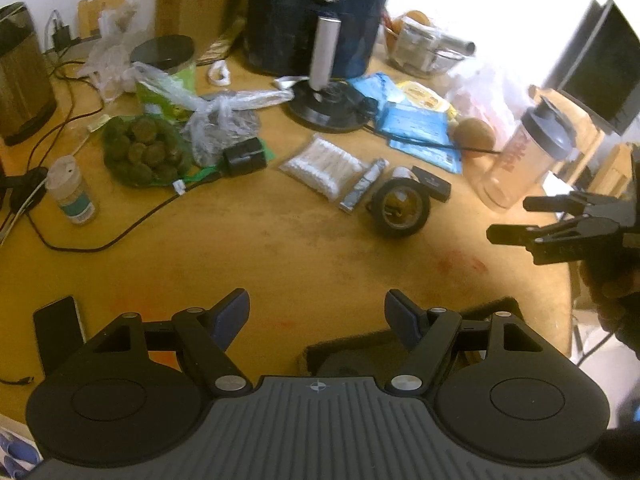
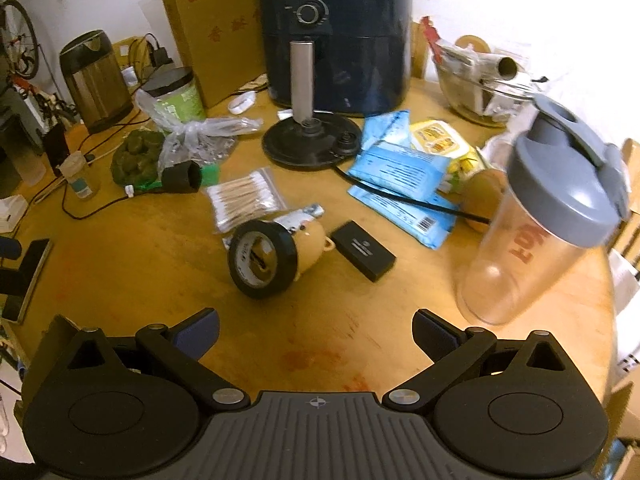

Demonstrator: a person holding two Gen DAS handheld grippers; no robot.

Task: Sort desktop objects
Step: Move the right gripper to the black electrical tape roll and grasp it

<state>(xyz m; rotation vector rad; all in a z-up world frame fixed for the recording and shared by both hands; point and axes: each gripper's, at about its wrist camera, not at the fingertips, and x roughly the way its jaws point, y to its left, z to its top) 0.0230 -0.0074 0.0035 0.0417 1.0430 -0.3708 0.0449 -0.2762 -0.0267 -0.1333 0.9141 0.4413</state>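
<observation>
A black tape roll (image 1: pixel 400 208) (image 2: pixel 262 258) lies on its side mid-table, with a small yellow cup-like piece (image 2: pixel 312 246) behind it. Around it are a bag of cotton swabs (image 1: pixel 324 166) (image 2: pixel 244 198), a foil sachet (image 1: pixel 364 186) and a small black box (image 1: pixel 434 184) (image 2: pixel 362 250). A clear shaker bottle (image 1: pixel 524 156) (image 2: pixel 540 216) with a grey lid stands at the right. My left gripper (image 1: pixel 318 312) hangs open over bare wood, holding nothing. My right gripper (image 2: pixel 316 324) (image 1: pixel 512 218) is open too, short of the tape roll and left of the shaker.
At the back stand a dark air fryer (image 2: pixel 336 32), a kettle (image 2: pixel 96 80), its base (image 2: pixel 308 144) and a glass bowl (image 2: pixel 480 92). Blue wipe packs (image 2: pixel 400 184), a green net bag (image 1: pixel 140 152), a black adapter (image 1: pixel 244 156), cables and a phone (image 1: pixel 58 328) crowd the table. A black felt tray (image 1: pixel 360 352) lies under my left gripper.
</observation>
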